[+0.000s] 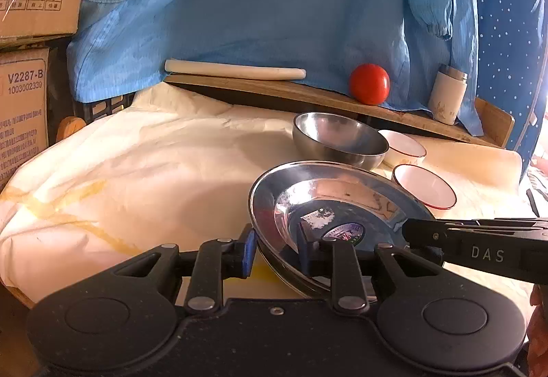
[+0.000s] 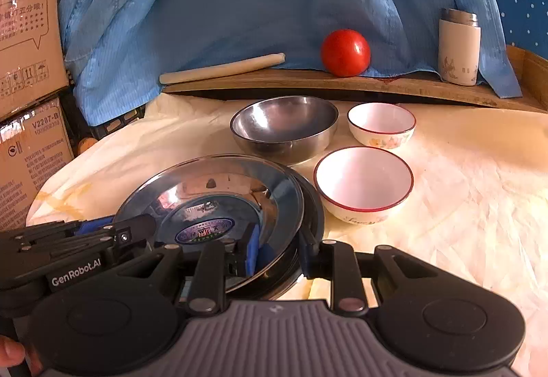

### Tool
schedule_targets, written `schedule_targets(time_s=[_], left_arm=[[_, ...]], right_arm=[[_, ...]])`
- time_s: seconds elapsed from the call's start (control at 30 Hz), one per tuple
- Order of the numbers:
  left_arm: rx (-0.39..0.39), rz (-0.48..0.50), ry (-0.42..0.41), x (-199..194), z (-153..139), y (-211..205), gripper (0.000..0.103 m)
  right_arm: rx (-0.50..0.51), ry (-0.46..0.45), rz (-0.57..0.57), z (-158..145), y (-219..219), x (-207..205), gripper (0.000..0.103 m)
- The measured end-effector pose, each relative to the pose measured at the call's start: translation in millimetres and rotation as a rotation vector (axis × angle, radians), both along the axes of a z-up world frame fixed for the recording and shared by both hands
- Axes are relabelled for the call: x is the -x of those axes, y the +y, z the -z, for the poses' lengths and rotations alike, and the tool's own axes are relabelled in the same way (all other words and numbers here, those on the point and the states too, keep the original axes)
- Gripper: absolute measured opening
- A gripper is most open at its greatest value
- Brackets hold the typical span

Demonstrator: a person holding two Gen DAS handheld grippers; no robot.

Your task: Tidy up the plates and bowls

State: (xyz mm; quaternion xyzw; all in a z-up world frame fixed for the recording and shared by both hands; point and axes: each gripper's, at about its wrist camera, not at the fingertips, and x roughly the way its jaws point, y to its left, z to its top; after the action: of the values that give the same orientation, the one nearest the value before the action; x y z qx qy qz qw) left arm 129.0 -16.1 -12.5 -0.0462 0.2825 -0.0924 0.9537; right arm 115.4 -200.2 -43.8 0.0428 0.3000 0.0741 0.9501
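Left wrist view: my left gripper reaches in low and level at the near left rim of the steel plate, one blue pad outside the rim and one on the inner face, straddling it; I cannot tell whether the pads press the metal. My right gripper comes across from the right, its black finger lying over the plate's near right edge.

In the right wrist view my right gripper also straddles the plate, at its near right rim, left pad inside the dish and right pad outside; here too the jaws stand apart with the rim between, contact unclear. A darker rim shows under the plate, so it seems to sit on a stack. The left gripper enters from the left at the plate's near left edge.

The plate sits near on the white cloth. Behind it is the steel bowl; to the right stand two white bowls, one near, one far. On the far board rest a tomato, a rolling pin and a cup.
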Motion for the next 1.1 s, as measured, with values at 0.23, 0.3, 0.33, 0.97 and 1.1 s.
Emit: schedule_targets(time_s=[0.23, 0.3, 0.33, 0.97, 1.1], left_arm=[[-0.009, -0.002, 0.024, -2.5, 3.0, -3.1, 0.029], [-0.009, -0.003, 0.030, -3.3, 4.2, -3.4, 0.030], [-0.009, -0.004, 0.033, -3.9, 4.6, -3.4, 0.030], [0.019, -0.005, 0.043, -5.2, 7.7, -1.0, 0.030], [0.022, -0.003, 0.043, -5.4, 7.8, 0.1, 0.030]], right_arm=[[0.014, 0.004, -0.010, -0.2, 1.1, -1.1, 0.027], [0.018, 0.003, -0.013, -0.2, 0.9, -1.0, 0.027], [0.020, 0.002, -0.013, -0.3, 1.0, -1.0, 0.027], [0.061, -0.039, -0.003, 3.4, 8.0, 4.3, 0.030], [0.063, -0.046, -0.001, 3.3, 9.5, 5.5, 0.033]])
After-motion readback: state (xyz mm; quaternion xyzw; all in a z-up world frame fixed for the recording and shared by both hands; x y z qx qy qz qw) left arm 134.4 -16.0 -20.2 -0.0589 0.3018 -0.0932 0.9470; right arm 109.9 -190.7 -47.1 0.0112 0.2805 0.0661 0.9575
